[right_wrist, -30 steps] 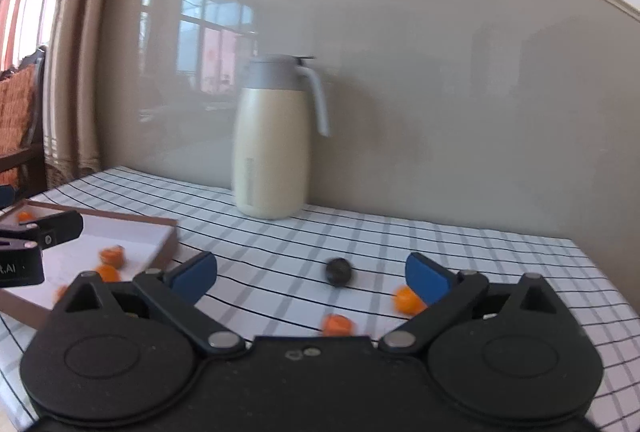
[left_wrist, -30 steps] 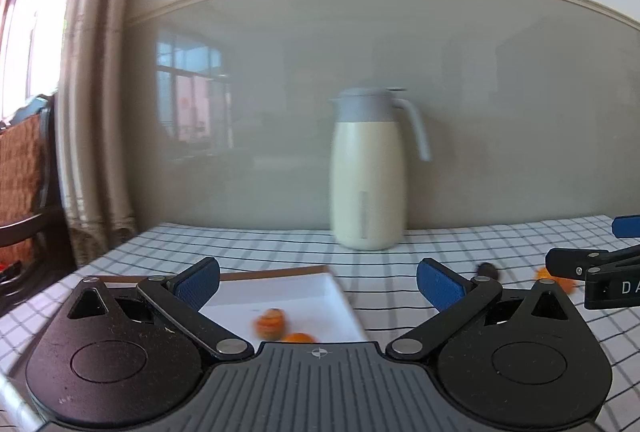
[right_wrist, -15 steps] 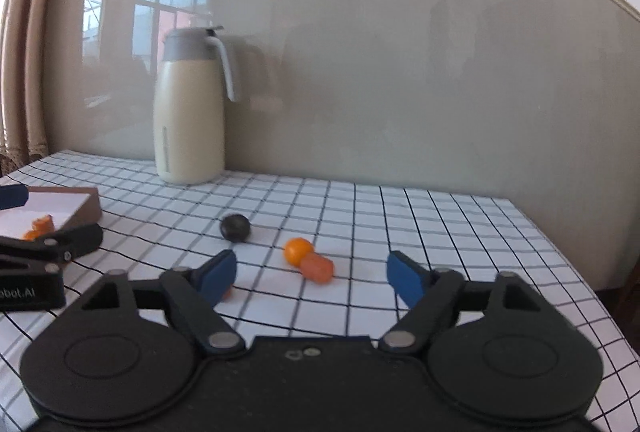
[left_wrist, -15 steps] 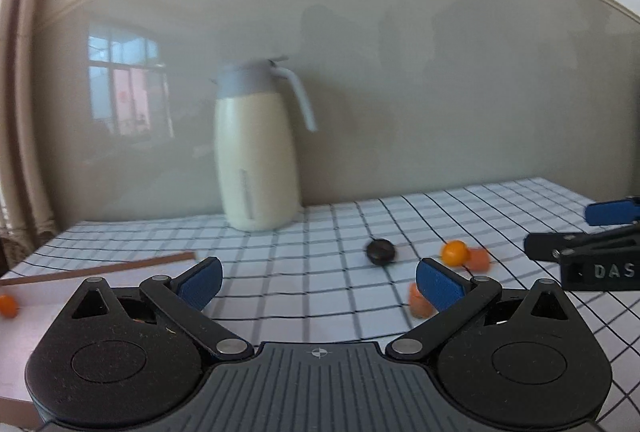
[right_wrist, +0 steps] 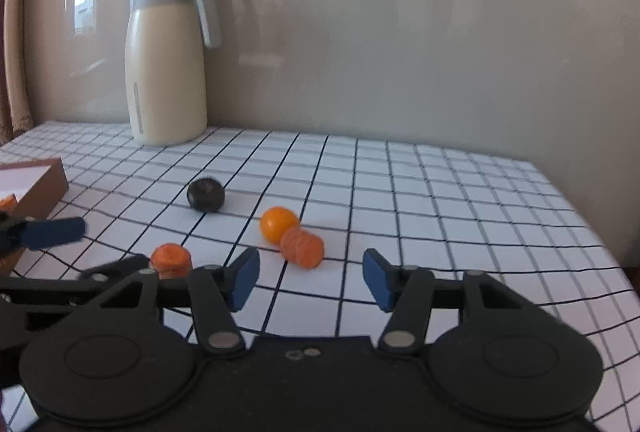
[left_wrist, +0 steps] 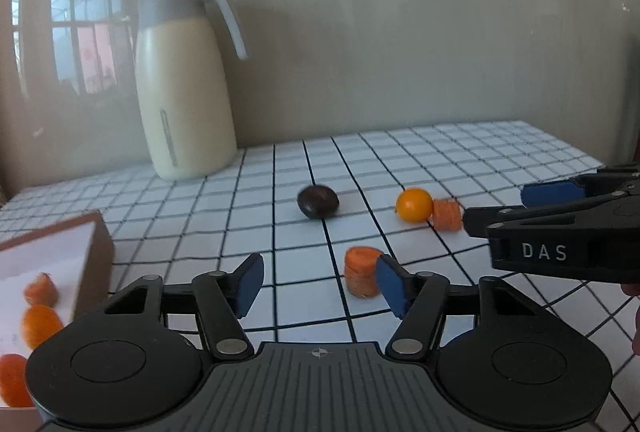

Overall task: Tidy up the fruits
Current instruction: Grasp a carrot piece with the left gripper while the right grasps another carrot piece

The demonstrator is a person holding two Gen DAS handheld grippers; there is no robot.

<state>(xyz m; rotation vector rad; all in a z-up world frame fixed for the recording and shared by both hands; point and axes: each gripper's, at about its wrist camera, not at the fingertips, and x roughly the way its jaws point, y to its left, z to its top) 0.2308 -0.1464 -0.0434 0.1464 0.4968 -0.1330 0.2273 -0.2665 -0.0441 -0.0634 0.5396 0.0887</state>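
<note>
Left gripper [left_wrist: 320, 282]: jaws just narrowing, half-spread, nothing between blue pads; upright orange carrot chunk [left_wrist: 362, 271] sits just beyond right pad. Right gripper [right_wrist: 310, 282]: jaws likewise closing, half-spread, empty; lying carrot chunk [right_wrist: 302, 246] touching round orange fruit [right_wrist: 279, 224] just ahead. Dark round fruit [left_wrist: 318, 201] farther back on white black-grid tablecloth [left_wrist: 460, 160]. Brown-walled white tray [left_wrist: 60, 252], near left, already holds orange pieces (likely destination). Advice: centre one piece between pads before closing; nudging risks rolling fruit.

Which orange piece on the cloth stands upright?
The lone carrot chunk by the left hand-held gripper stands on end; the other chunk lies sideways against the round orange fruit.
</note>
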